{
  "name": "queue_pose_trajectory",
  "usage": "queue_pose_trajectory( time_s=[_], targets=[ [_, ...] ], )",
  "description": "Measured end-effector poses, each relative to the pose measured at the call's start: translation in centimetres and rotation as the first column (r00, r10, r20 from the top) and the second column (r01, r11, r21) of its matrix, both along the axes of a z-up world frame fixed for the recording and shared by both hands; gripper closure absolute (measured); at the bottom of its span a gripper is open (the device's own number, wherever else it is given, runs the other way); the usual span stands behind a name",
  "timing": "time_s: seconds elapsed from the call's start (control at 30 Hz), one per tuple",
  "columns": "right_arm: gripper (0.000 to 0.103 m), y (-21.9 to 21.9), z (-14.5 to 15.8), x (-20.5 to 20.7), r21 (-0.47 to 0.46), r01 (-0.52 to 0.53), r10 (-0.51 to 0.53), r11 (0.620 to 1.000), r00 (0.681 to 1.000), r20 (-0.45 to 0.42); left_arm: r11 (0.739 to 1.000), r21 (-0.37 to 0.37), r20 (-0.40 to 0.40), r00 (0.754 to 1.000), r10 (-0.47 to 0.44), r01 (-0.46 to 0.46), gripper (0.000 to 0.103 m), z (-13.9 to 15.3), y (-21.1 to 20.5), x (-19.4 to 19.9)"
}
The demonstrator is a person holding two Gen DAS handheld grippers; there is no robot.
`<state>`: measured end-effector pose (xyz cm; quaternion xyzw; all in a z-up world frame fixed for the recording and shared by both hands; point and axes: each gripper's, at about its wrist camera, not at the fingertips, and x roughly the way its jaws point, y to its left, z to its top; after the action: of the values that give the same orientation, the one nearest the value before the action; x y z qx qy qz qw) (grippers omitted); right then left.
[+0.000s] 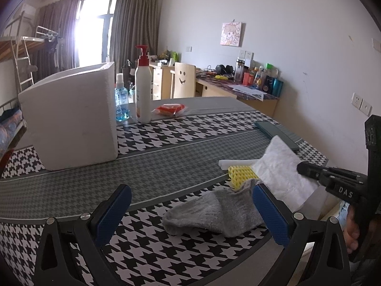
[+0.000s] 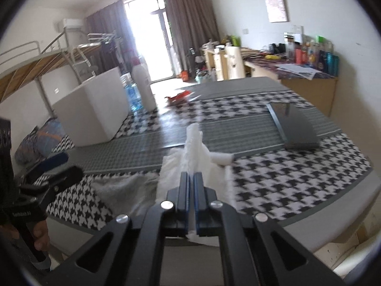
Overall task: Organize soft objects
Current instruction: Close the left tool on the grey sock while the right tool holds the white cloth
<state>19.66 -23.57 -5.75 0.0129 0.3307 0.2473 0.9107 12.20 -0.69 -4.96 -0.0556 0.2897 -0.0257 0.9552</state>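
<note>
The left tongs (image 1: 191, 211) sit low in the frame with their two blue pads (image 1: 113, 213) wide apart and nothing pinched, while the right tongs (image 2: 192, 178), in the bottom middle of their own view, are squeezed tight on a bit of white cloth (image 2: 195, 147).

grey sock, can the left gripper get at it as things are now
Probably yes. The left gripper is open, and the grey sock lies flat on the table between its fingers with nothing on top. The right gripper is off to the side, shut on the white cloth.
</note>
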Motion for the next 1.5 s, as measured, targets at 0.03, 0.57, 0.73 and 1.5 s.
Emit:
queue_pose_trajectory(
  time_s=[0.03, 0.57, 0.73, 1.5],
  targets=[
    [0.097, -0.4, -0.1, 0.2, -0.006, 0.021, -0.021, 1.0, 1.0, 0.0, 1.0, 0.0, -0.002, 1.0, -0.001, 0.001, 0.001, 0.0, 0.0, 0.1],
    [0.053, -3.7, -1.7, 2.5, -0.06, 0.166, -0.167, 0.984, 0.986, -0.022, 1.0, -0.008, -0.044, 0.999, -0.015, 0.015, 0.001, -1.3, -0.6, 1.3],
    [0.053, -3.3, -2.3, 2.3, -0.063, 0.147, -0.149, 0.987, 0.988, -0.039, 0.999, -0.012, -0.073, 0.996, -0.046, 0.045, 0.001, -1.8, -1.1, 1.8],
    [0.044, -3.5, -2.9, 2.1, -0.04, 0.126, -0.128, 0.991, 0.99, -0.054, 0.992, 0.089, -0.261, 0.963, -0.063, 0.089, 0.067, -5.7, -2.6, 4.3]
  ],
)
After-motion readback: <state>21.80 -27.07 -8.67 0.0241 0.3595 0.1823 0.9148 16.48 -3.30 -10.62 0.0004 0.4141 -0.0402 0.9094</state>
